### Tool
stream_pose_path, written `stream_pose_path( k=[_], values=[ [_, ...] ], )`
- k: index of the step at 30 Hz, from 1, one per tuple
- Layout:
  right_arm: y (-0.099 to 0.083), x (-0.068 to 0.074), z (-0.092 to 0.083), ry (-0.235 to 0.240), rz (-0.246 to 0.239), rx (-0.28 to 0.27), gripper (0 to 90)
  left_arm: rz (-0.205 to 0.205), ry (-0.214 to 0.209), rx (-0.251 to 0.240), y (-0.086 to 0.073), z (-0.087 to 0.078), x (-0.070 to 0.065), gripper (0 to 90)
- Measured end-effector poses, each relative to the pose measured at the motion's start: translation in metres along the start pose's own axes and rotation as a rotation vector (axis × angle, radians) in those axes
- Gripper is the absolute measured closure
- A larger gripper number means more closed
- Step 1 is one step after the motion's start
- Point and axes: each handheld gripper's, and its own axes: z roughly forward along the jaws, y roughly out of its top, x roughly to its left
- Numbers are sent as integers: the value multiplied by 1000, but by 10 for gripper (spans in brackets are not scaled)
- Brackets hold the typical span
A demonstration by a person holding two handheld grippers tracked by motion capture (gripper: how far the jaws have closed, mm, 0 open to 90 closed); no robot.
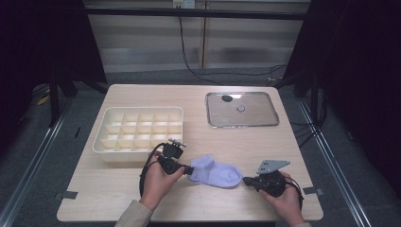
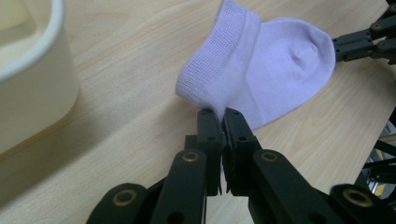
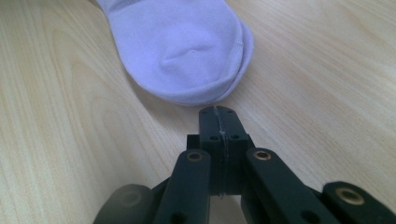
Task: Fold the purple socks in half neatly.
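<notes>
A pale lilac sock (image 1: 215, 171) lies flat near the table's front edge. My left gripper (image 1: 189, 170) is shut on the sock's ribbed cuff (image 2: 212, 70); in the left gripper view (image 2: 220, 113) its jaws pinch the fabric edge. My right gripper (image 1: 248, 180) rests just past the sock's toe (image 3: 196, 56). In the right gripper view (image 3: 219, 112) its jaws are pressed together with nothing between them, a short gap short of the toe. A hand holds each gripper.
A cream divided organiser box (image 1: 137, 131) stands just behind the left hand, its wall (image 2: 37, 93) close to the left gripper. A metal tray (image 1: 242, 109) with two small items sits at the back right. Bare wood lies between tray and sock.
</notes>
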Motion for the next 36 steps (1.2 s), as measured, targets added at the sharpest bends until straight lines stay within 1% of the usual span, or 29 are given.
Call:
stream_pose_path(
  k=[2,3,5,6,7,8,9,10,11,12,17,19,20,21,22,25,26,28,29,30,31,33,36],
  values=[
    [0,0,0,-5,9,-2,900,6,-2,-6,2,-2,-3,868],
    [-1,-2,-1,-8,16,-3,900,1,-10,-11,2,-2,-5,868],
    [-1,-2,-1,-11,17,-4,900,23,-11,-4,4,-4,-8,868],
    [-1,-2,-1,-11,17,-4,900,24,-14,-3,5,-4,-10,868],
    [-1,-3,-1,-12,19,-5,900,36,-20,0,6,-5,-12,867],
    [-1,-3,0,-13,17,-6,900,25,-21,-6,7,-5,-14,867],
    [-1,-2,0,-14,17,-6,900,38,-21,2,8,-5,-15,867],
    [0,-2,0,-17,14,-5,900,41,-20,0,9,-6,-16,867],
    [0,-2,0,-10,15,-9,900,48,-23,-2,10,-6,-17,867],
    [0,-2,0,-16,12,-6,900,43,-21,-3,11,-6,-18,867],
    [1,-2,0,-20,9,-3,900,54,-21,-7,15,-8,-22,867],
    [1,-3,0,-35,8,0,900,53,-21,-8,16,-9,-23,866],
    [1,-4,0,-45,15,2,900,50,-21,-10,16,-9,-24,867],
    [1,-5,0,-57,22,-5,900,56,-21,-6,16,-9,-24,867],
    [1,-7,0,-83,27,0,900,65,-18,1,17,-9,-24,867],
    [1,-10,0,-96,31,-7,900,65,-28,7,17,-9,-26,867],
    [1,-11,1,-97,41,-13,900,69,-29,12,17,-9,-27,867],
    [3,-11,2,-98,34,-13,900,72,-28,3,18,-10,-27,867],
    [3,-11,3,-99,31,-9,900,65,-31,2,19,-10,-28,867],
    [4,-10,3,-97,35,-9,900,67,-28,2,19,-10,-30,867],
    [4,-10,5,-92,26,-15,900,77,-29,7,20,-10,-30,867],
    [5,-8,5,-91,26,-11,900,73,-25,10,22,-9,-33,867],
    [6,-7,7,-81,14,-15,900,65,-23,12,24,-8,-34,867]
  ],
)
